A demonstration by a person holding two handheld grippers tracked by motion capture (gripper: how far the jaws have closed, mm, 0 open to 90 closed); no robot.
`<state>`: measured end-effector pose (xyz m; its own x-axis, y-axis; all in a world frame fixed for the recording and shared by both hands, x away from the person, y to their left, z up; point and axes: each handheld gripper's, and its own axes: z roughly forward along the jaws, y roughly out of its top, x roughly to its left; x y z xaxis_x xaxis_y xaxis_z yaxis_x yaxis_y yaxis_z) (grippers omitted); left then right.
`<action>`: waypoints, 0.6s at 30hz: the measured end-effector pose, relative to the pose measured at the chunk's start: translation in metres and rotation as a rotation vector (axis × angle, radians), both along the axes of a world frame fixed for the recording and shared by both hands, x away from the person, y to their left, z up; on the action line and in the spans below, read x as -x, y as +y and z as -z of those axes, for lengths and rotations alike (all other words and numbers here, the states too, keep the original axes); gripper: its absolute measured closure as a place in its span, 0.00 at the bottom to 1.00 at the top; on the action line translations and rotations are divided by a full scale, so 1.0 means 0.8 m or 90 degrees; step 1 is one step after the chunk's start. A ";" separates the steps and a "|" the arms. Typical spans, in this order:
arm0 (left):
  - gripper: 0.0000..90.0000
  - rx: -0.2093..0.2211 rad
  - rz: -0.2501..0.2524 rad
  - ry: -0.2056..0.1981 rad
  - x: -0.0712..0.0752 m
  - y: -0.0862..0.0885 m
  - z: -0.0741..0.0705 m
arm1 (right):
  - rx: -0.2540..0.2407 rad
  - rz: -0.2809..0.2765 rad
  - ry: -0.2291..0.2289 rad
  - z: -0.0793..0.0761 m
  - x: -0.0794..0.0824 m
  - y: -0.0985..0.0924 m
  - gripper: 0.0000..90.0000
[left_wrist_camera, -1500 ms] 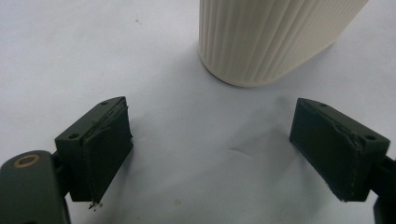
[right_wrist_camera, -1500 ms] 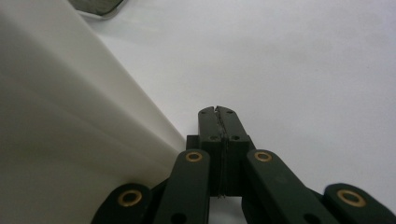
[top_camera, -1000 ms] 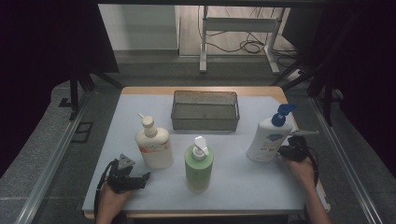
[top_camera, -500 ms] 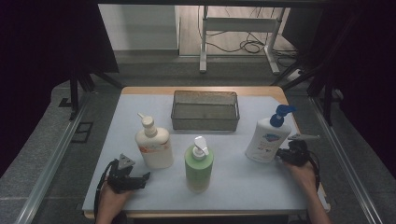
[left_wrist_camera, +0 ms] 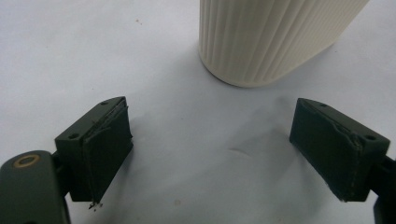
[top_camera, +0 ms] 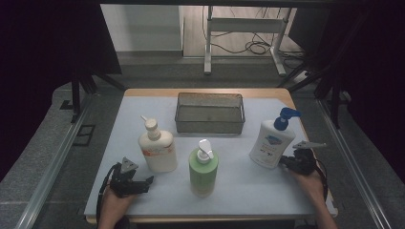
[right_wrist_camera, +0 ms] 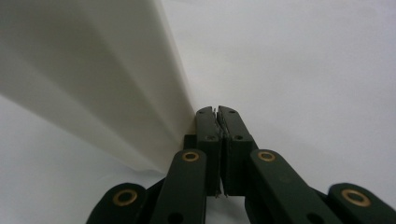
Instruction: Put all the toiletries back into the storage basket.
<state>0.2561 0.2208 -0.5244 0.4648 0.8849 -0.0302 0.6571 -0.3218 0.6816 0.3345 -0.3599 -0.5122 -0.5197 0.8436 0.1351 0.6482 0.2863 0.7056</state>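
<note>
Near the front edge of the counter [top_camera: 248, 191], towards its left corner, the left hand-held gripper [top_camera: 143, 182] lies low over the surface with its jaws spread wide and nothing between them; in the left gripper view the ribbed base of the cream pump bottle [left_wrist_camera: 275, 37] stands just beyond the two pads [left_wrist_camera: 109, 140], so this gripper seems to wait in front of the bottle, ready to take it. Towards the front right corner, the right hand-held gripper [top_camera: 285, 162] has its jaws pressed together with nothing between them, and its tip rests at the lower side of the white bottle with the blue pump [top_camera: 272, 140]; I judge it is placed so in order to push or steady the bottle and not to grasp it. Between the two hands, nearer the front edge, stands the green pump bottle [top_camera: 204, 169], upright and apart from both grippers. All three bottles stand upright in a loose row, probably so that each one can be reached easily. Behind them, at the middle of the far edge, the wire basket [top_camera: 210, 125] is empty, and it looks like the place where the bottles should go.
</note>
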 end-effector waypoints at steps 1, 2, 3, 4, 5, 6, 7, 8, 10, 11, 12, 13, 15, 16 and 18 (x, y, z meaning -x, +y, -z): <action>0.14 0.000 0.000 0.000 0.000 0.000 0.000 | 0.000 0.000 0.000 0.000 0.000 0.000 0.98; 0.14 0.000 0.000 0.000 0.000 0.000 0.000 | -0.001 -0.001 0.001 0.000 0.002 0.001 0.98; 0.14 -0.001 0.000 0.000 0.000 0.000 0.000 | -0.001 -0.003 0.001 0.000 0.003 0.002 0.97; 0.14 0.000 0.000 0.000 0.000 0.000 0.000 | 0.000 -0.004 -0.001 0.000 0.005 0.002 0.98; 0.14 0.000 0.000 0.001 0.000 0.000 0.000 | -0.002 -0.004 0.001 0.000 0.006 0.003 0.98; 0.14 0.000 0.000 0.001 0.000 0.000 0.000 | -0.002 -0.008 0.001 0.000 0.008 0.004 0.98; 0.14 0.000 0.000 0.001 0.000 0.000 0.000 | -0.001 -0.009 -0.001 0.000 0.009 0.005 0.98; 0.14 0.000 0.000 0.001 0.000 0.000 0.000 | -0.001 -0.011 0.000 0.000 0.011 0.006 0.98; 0.14 0.000 0.000 0.000 0.000 0.000 0.000 | -0.001 -0.013 0.000 0.000 0.014 0.009 0.97; 0.14 0.000 0.000 0.000 0.000 0.000 0.000 | 0.000 -0.016 -0.001 0.000 0.016 0.010 0.97; 0.14 0.000 0.000 0.000 0.000 0.000 0.000 | 0.000 -0.020 0.002 0.000 0.019 0.013 0.97; 0.14 0.000 0.000 0.000 0.000 0.000 0.000 | 0.000 -0.020 0.001 0.000 0.021 0.014 0.97; 0.14 0.000 0.000 0.001 0.000 0.000 0.000 | 0.007 -0.026 -0.002 0.000 0.024 0.018 0.97; 0.14 0.000 0.000 0.000 0.000 0.000 0.000 | 0.013 -0.026 -0.003 -0.001 0.025 0.019 0.97; 0.14 0.000 0.000 0.000 0.000 0.000 0.000 | 0.015 -0.025 -0.003 -0.001 0.025 0.019 0.97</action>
<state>0.2560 0.2208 -0.5244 0.4645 0.8851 -0.0296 0.6573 -0.3222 0.6813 0.3144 -0.3443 -0.5114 -0.5537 0.8251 0.1128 0.6322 0.3283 0.7019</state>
